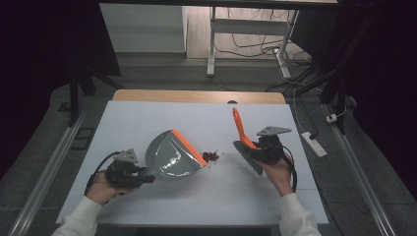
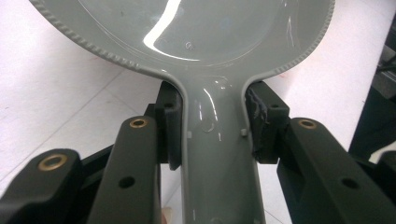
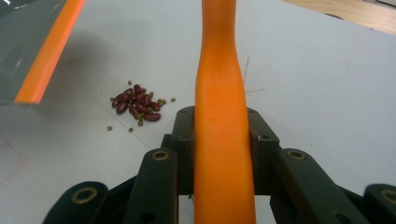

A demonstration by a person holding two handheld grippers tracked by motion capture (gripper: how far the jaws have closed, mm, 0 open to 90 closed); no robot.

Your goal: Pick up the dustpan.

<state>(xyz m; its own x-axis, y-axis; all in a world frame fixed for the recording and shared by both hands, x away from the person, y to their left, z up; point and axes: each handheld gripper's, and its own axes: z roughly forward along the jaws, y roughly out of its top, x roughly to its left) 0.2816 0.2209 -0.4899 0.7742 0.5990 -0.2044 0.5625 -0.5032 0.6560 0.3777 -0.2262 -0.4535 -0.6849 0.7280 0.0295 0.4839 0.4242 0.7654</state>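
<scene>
Beans (image 1: 211, 156): small red pile with few green ones, on white table (image 1: 147, 123), just off orange lip of dustpan (image 1: 173, 156). Dustpan grey, tilted, lip toward pile. Left gripper (image 1: 142, 178) pinching dustpan's grey handle (image 2: 219, 154), both pads tight against its sides. Right gripper (image 1: 255, 150) clamped on brush (image 1: 243, 135), orange handle rising between jaws, dark bristles low, near pile's right.
</scene>
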